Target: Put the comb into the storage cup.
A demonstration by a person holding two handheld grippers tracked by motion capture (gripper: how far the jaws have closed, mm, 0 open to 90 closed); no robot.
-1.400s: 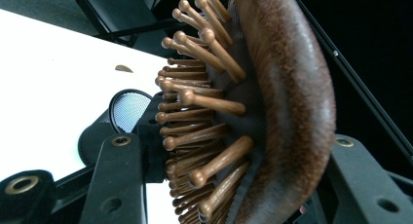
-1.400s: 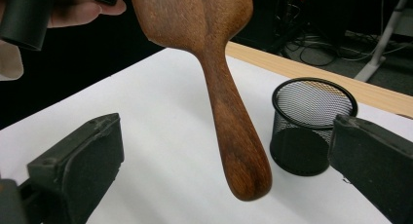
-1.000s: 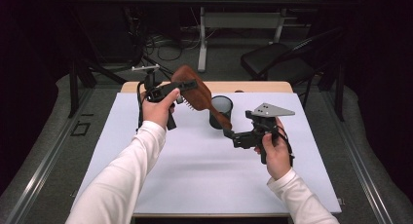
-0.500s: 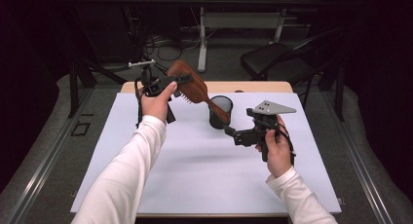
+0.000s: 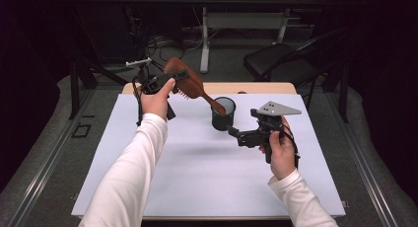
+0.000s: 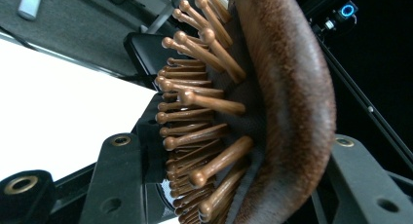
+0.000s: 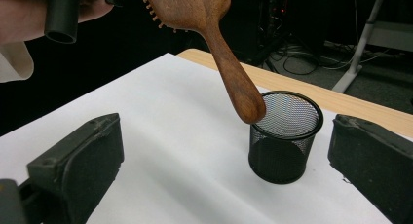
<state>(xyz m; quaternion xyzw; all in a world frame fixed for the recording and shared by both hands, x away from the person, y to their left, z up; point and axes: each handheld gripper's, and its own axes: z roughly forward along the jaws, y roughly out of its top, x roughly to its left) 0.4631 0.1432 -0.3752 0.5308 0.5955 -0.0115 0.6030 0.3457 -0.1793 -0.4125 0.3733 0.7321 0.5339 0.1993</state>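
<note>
A: High view. The left gripper [image 5: 170, 81] is raised over the far left corner of the table [image 5: 197, 182], clamped on the head of the brush [image 5: 190, 84]. The brush slopes down to the right, and its handle tip sits at the rim of the cup [image 5: 223, 114].

B: And the right gripper [image 5: 231, 132]?

A: Low over the sheet, just in front of the cup, jaws spread, holding nothing.

B: Left gripper view?

A: The brush [image 6: 272, 102] head is wedged between the two black jaws, wooden bristles facing left, one jaw on the bristle side, the other against the smooth back. White table [image 6: 53, 107] beyond.

B: Right gripper view?

A: Its jaws stand wide at either edge, and the cup [image 7: 285, 136] stands upright on the sheet between them, untouched. The brush [image 7: 214, 39] handle tip hangs over the cup's near rim; I cannot tell whether they touch.
</note>
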